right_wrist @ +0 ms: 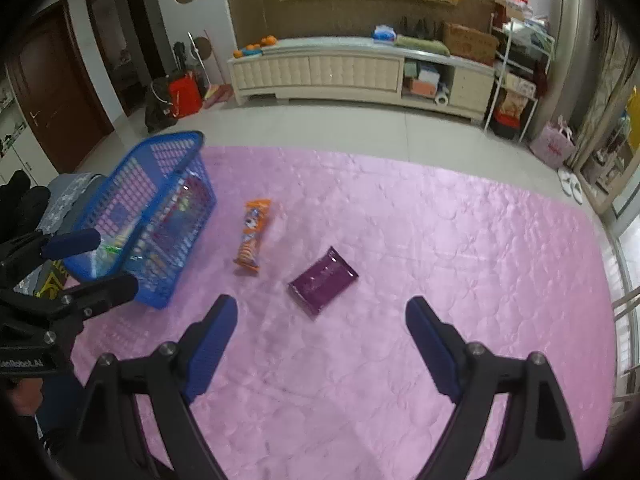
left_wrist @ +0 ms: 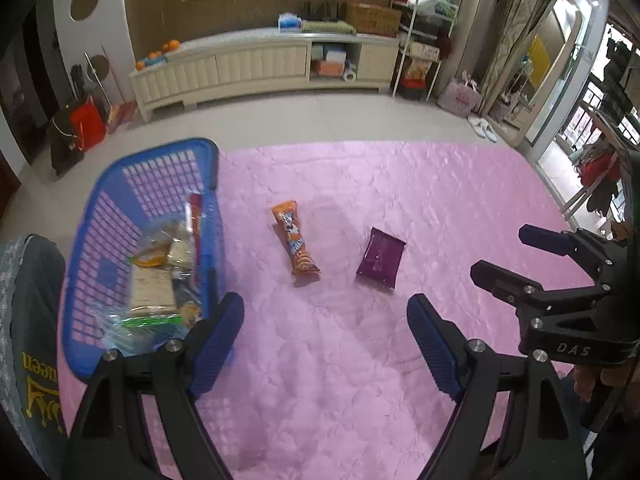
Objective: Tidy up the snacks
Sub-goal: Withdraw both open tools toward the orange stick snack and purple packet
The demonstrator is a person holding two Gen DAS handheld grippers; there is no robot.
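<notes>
A blue plastic basket (left_wrist: 120,216) (right_wrist: 160,184) stands at the left of a pink quilted cloth (left_wrist: 360,360) (right_wrist: 440,260) and holds several snack packets (left_wrist: 156,284). An orange snack packet (left_wrist: 295,242) (right_wrist: 253,236) and a purple packet (left_wrist: 380,258) (right_wrist: 323,279) lie on the cloth to the basket's right. My left gripper (left_wrist: 326,332) is open and empty, just right of the basket and nearer than both packets; it also shows in the right wrist view (right_wrist: 98,262). My right gripper (right_wrist: 322,334) is open and empty, just short of the purple packet; it also shows in the left wrist view (left_wrist: 516,252).
Beyond the cloth is a tiled floor (left_wrist: 320,120), then a long cream cabinet (left_wrist: 260,68) (right_wrist: 360,74) along the far wall. Bags (left_wrist: 80,128) stand at the left, shelving (left_wrist: 420,40) at the right. A grey garment (left_wrist: 28,320) lies left of the basket.
</notes>
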